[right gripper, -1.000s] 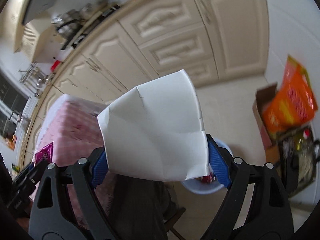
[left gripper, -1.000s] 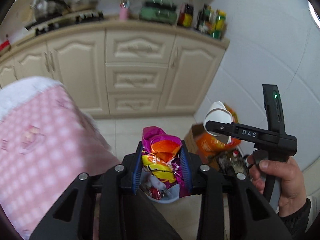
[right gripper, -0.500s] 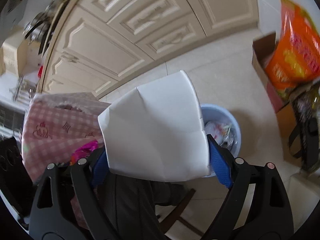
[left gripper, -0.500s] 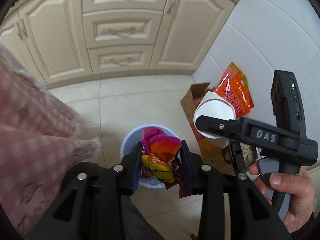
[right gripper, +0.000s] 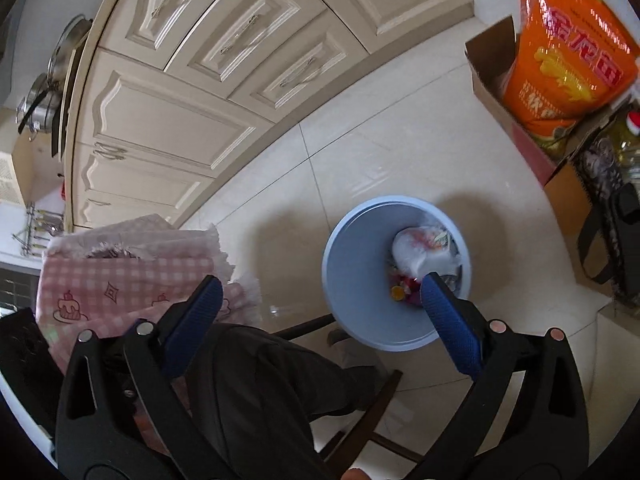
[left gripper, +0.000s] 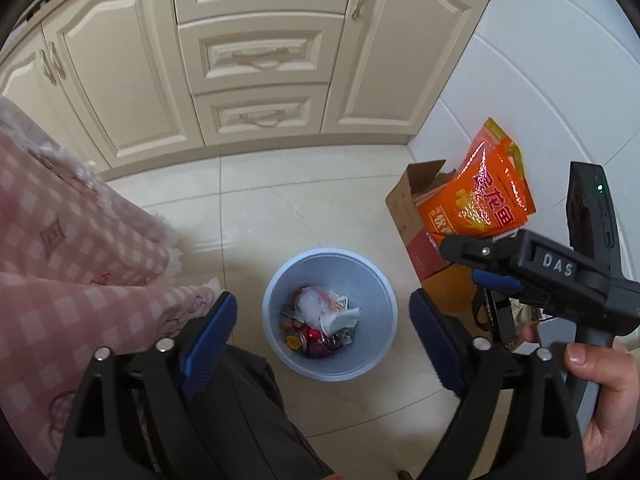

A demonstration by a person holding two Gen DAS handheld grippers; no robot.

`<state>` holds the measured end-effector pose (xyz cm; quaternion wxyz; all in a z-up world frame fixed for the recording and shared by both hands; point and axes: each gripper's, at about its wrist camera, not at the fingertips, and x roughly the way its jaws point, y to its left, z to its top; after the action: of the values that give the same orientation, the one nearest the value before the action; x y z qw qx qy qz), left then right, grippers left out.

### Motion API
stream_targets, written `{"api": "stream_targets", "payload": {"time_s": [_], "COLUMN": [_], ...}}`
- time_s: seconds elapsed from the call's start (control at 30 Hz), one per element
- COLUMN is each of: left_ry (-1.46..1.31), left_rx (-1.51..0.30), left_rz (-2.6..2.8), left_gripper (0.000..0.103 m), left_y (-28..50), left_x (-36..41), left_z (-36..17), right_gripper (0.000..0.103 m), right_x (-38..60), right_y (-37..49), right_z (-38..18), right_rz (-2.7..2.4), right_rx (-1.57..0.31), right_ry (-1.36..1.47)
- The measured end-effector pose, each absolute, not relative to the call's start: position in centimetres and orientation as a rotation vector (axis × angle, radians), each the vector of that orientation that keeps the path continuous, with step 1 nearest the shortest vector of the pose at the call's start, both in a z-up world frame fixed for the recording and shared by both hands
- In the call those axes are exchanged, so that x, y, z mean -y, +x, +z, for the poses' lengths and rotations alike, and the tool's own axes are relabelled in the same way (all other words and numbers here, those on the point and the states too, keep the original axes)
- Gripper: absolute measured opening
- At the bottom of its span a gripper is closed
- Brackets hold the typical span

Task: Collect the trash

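**Both grippers empty above the bin, trash lying inside**

Take the blue bin (left gripper: 384, 304) as the marker: it stands on the pale tiled floor (left gripper: 312, 208), mouth up. Beyond it runs the cream cabinet front (left gripper: 256, 52) with doors and three drawers. Off to the bin's left hangs a pink checked cloth (left gripper: 68, 248), its fringed edge near the bin but not touching it. To the bin's right sits an open cardboard box (left gripper: 416, 216) against the white wall, and out of it rises a shiny orange bag (left gripper: 484, 196).

Now the tools. The left gripper (left gripper: 324, 320) hangs over the bin, and its jaws have just been opening: the blue pads (left gripper: 208, 332) stand wide apart, nothing between them, the bin's mouth showing straight through the gap. To the bin's right in the same view, the right gripper (left gripper: 472, 264) is seen side-on, a hand (left gripper: 600, 384) wrapped around its grip. From the right wrist view, the right gripper (right gripper: 320, 292) has likewise just spread its jaws; they gape empty, one pad tip over the bin's rim.

And the trash (left gripper: 320, 320): it lies at the bottom of the bin, a white crumpled piece on top of a jumble of red, orange and purple wrappers. A dark trouser leg (left gripper: 248, 412) sits on the bin's near side.
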<state>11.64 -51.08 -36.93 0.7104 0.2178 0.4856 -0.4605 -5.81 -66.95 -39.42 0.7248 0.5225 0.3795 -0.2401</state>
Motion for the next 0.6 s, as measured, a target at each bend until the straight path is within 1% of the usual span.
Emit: {"api": "stream_targets", "payload": {"time_s": [0.27,0.43,0.6], "left_ry": [0.44,0.382,0.332], "left_rx": [-0.97,-0.871,-0.746], "left_rz": [-1.013,-1.021,-0.998], "left_gripper": [0.09,0.09,0.091], "left_y": [10.5,9.6,9.0], "left_x": [48.7,45.6,41.0], "left_z": [-31.3,-26.2,-21.0], "right_gripper": [0.097,0.097,0.097], "right_x": [65.4,63.7,60.6], "right_y": [-5.2,-4.3,-2.5], "right_z": [-35.3,-30.0,-24.2], "right_rz": [-0.544,-0.516,-0.458], "right_rx": [-0.828,-0.771,-0.706], "right_ry": [1.043,0.954,0.846]}}
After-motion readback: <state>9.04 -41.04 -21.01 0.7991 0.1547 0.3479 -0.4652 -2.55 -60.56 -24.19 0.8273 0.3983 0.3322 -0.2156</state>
